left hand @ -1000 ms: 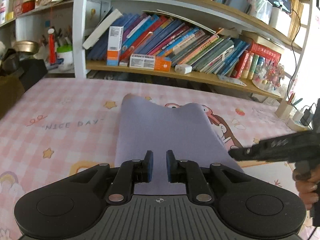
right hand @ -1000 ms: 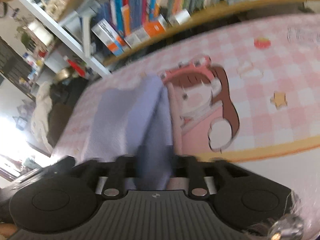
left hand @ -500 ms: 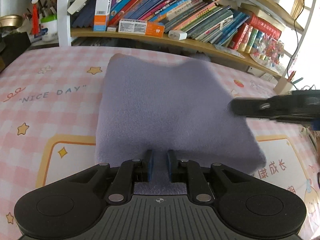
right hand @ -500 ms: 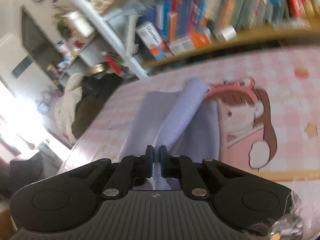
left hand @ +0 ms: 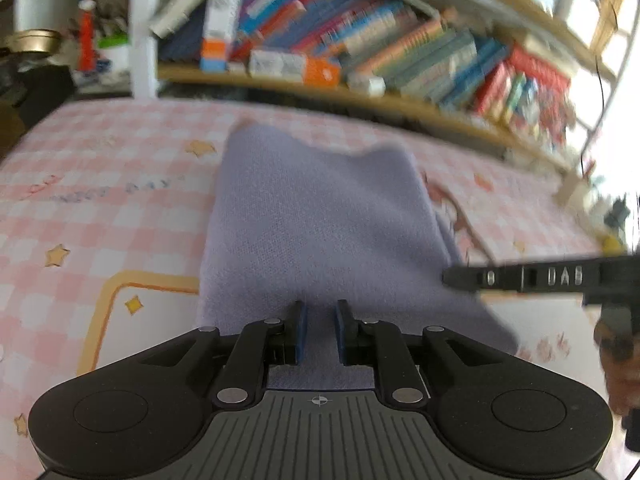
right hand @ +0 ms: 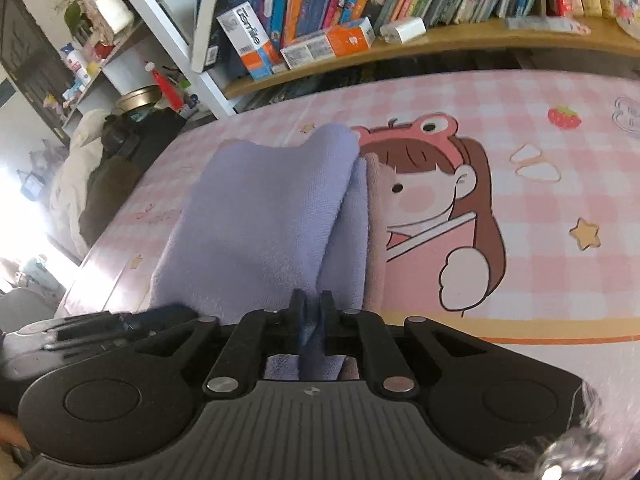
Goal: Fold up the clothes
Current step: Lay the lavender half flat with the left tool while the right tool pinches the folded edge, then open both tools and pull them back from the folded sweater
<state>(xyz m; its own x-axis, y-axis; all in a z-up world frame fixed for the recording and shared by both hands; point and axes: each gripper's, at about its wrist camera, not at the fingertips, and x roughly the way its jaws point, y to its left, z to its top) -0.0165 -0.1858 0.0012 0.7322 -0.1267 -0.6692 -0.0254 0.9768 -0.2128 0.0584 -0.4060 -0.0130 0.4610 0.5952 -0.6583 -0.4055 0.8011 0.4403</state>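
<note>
Pink checked mat (right hand: 540,92), wooden bookshelf (right hand: 460,36) behind

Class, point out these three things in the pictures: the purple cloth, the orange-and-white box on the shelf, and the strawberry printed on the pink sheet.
purple cloth (left hand: 320,224): left wrist view, middle of its top layer.
orange-and-white box (right hand: 332,42): right wrist view, its long front face.
strawberry (right hand: 564,117): right wrist view, its red body.

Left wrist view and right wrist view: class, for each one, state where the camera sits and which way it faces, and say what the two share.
Left wrist view: sits behind the left gripper, facing down along the lavender cloth toward the bookshelf; the right gripper and a hand show at right.
Right wrist view: sits behind the right gripper, clamped on a cloth fold, facing the cartoon mat; the left gripper's body shows lower left.
Shared: cloth, mat, bookshelf.
</note>
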